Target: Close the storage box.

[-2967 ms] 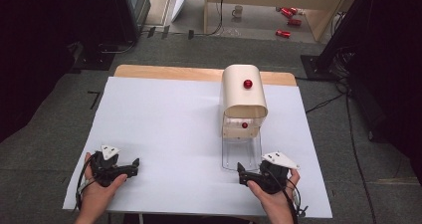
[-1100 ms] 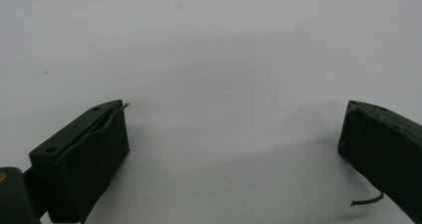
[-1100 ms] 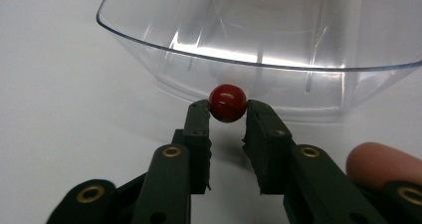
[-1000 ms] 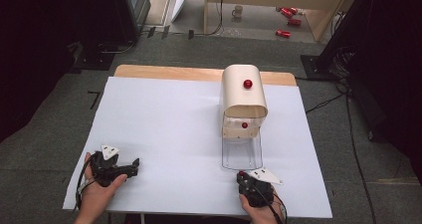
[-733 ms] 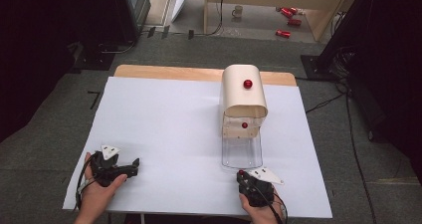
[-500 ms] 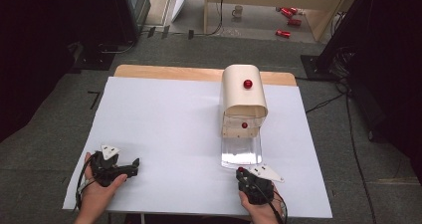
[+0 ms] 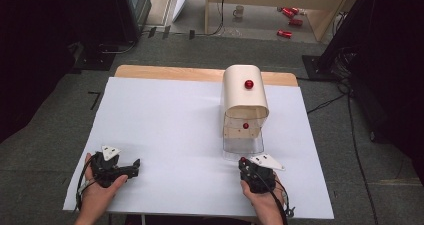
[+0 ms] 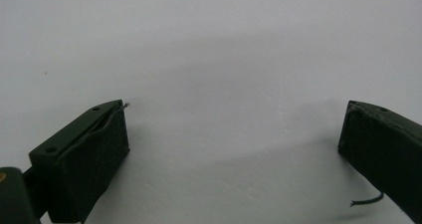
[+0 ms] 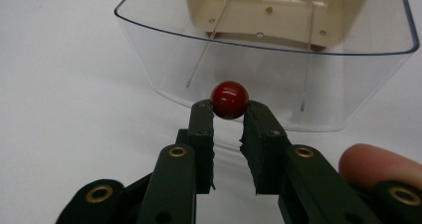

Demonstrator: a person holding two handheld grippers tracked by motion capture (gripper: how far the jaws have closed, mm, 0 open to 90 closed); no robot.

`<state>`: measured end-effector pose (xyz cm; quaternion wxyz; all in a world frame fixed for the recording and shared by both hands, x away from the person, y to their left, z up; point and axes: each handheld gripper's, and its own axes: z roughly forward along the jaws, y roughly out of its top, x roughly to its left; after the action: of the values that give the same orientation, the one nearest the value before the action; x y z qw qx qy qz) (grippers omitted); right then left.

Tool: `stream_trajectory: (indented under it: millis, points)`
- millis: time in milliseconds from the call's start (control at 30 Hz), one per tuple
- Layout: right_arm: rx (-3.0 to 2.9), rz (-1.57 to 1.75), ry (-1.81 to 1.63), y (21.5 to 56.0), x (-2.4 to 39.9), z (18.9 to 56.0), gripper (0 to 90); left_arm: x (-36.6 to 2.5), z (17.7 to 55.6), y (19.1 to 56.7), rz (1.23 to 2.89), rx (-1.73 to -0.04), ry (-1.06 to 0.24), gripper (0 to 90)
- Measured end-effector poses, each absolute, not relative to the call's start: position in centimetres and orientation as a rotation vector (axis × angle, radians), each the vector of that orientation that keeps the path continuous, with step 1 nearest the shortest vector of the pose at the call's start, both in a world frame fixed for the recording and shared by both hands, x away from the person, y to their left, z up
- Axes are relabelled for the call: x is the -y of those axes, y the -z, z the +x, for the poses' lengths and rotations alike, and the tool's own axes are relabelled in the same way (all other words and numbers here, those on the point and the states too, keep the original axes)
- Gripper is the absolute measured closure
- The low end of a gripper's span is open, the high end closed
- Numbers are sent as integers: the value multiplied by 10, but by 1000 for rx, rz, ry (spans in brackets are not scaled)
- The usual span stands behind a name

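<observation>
A beige round-topped box stands on the white table, with one red knob on its top and another lower on its front. A clear plastic flap lies open in front of the box. My right gripper is shut on a small red ball knob at the flap's near edge. My left gripper rests at the front left of the table, open over bare white surface, with nothing between its jaws.
The white table top has a wooden strip along its far edge. Behind the table, red cans and a mug lie on the floor. Cables run along the floor at the right.
My right gripper came from the flap's right side to its near edge, and now has edged up and toward the box with the red knob between its jaws. The left hand stayed still.
</observation>
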<state>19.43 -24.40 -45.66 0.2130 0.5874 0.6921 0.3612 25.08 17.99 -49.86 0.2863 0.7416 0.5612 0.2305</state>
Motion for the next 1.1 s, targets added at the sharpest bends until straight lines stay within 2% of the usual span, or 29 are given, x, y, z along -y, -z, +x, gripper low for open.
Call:
stream_trajectory:
  millis: [367, 1100]
  points:
    - [-1914, 1614, -979, 450, 245, 212, 760, -180, 251, 499, 1982, -1500, -617, 0]
    - [-1902, 1648, -969, 461, 244, 247, 759, -180, 251, 499, 1982, -1499, -616, 0]
